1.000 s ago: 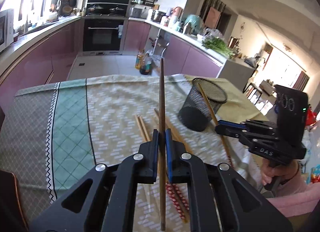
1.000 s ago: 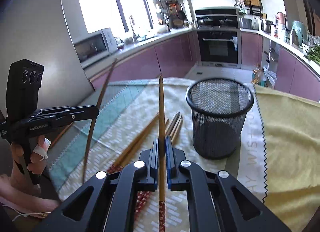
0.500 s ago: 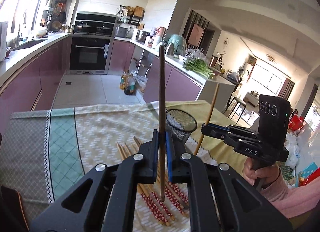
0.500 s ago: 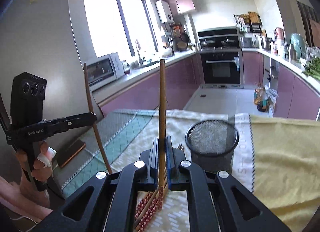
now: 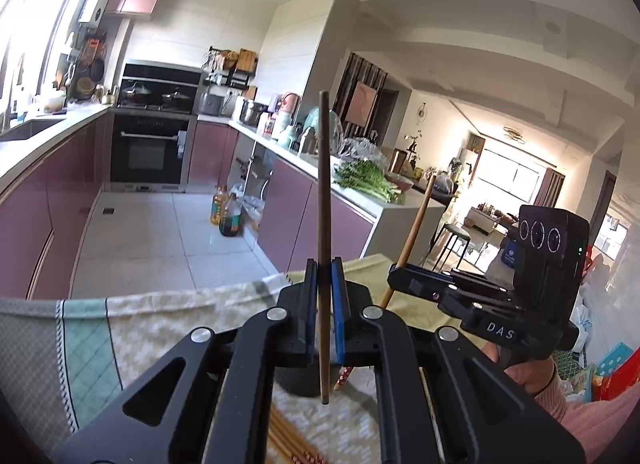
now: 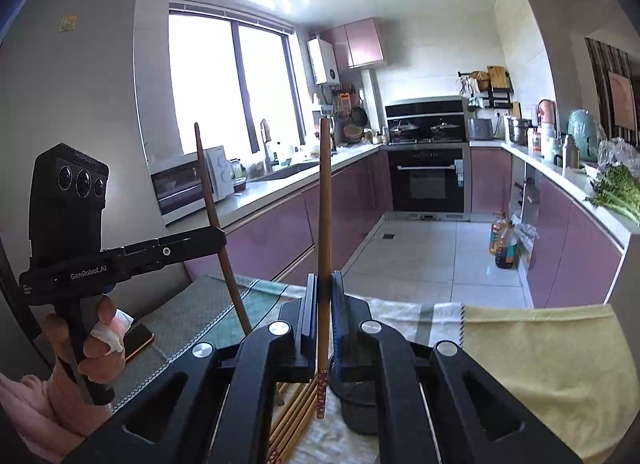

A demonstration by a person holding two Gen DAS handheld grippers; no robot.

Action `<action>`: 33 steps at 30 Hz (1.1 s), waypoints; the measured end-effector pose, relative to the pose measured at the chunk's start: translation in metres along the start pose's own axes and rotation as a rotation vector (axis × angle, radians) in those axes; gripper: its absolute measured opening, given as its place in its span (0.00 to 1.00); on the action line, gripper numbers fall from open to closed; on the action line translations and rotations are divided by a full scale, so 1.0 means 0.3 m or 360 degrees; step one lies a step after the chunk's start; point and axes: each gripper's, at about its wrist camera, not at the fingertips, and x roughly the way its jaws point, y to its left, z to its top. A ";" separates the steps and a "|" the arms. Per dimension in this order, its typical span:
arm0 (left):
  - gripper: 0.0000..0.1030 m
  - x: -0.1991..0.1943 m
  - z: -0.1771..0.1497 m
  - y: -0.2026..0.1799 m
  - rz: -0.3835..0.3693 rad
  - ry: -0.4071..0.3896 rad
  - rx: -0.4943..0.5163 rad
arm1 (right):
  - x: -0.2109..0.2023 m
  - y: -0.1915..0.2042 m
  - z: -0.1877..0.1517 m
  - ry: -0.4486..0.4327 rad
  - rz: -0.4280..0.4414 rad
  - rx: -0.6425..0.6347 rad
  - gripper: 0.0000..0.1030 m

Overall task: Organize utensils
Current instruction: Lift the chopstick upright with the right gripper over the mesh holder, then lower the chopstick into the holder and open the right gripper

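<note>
Both my hands have come up since a second ago: the tabletop has sunk low in both views and the kitchen now fills most of each picture. My left gripper [image 5: 323, 304] is pinching a dark brown chopstick [image 5: 324, 199] between its blue pads, holding it nearly upright, with its lower end hanging free above the patterned tablecloth [image 5: 168, 328]. My right gripper [image 6: 323, 312] is clamped on a lighter chopstick [image 6: 323, 223] with a red-patterned end, also upright. From the left view I see the right gripper off to the side, its chopstick leaning a little. From the right view the left gripper [image 6: 216, 238] shows at the left edge with my hand [image 6: 86, 348] around its handle. The black mesh cup [image 6: 360, 412] sits on the cloth right below and behind my fingers, mostly hidden by them. More chopsticks [image 6: 294, 416] lie in a bundle on the cloth just beside the cup.
</note>
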 end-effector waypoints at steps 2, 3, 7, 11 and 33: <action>0.07 0.027 0.033 -0.018 0.0009 -0.0027 0.0017 | 0.005 -0.016 0.017 -0.0017 -0.0021 -0.0008 0.05; 0.07 0.039 0.045 -0.024 0.0010 -0.0036 0.0022 | 0.012 -0.023 0.024 -0.0023 -0.0031 -0.0010 0.05; 0.07 0.103 0.072 -0.049 0.0038 -0.0059 0.0040 | 0.031 -0.045 0.034 -0.0043 -0.0068 -0.0020 0.05; 0.07 0.185 0.055 -0.057 0.0076 -0.0026 0.0044 | 0.073 -0.074 0.024 -0.0018 -0.0108 -0.0016 0.05; 0.09 0.473 -0.129 0.064 0.0114 0.0371 0.0076 | 0.313 -0.147 -0.101 0.0420 -0.0147 0.0097 0.07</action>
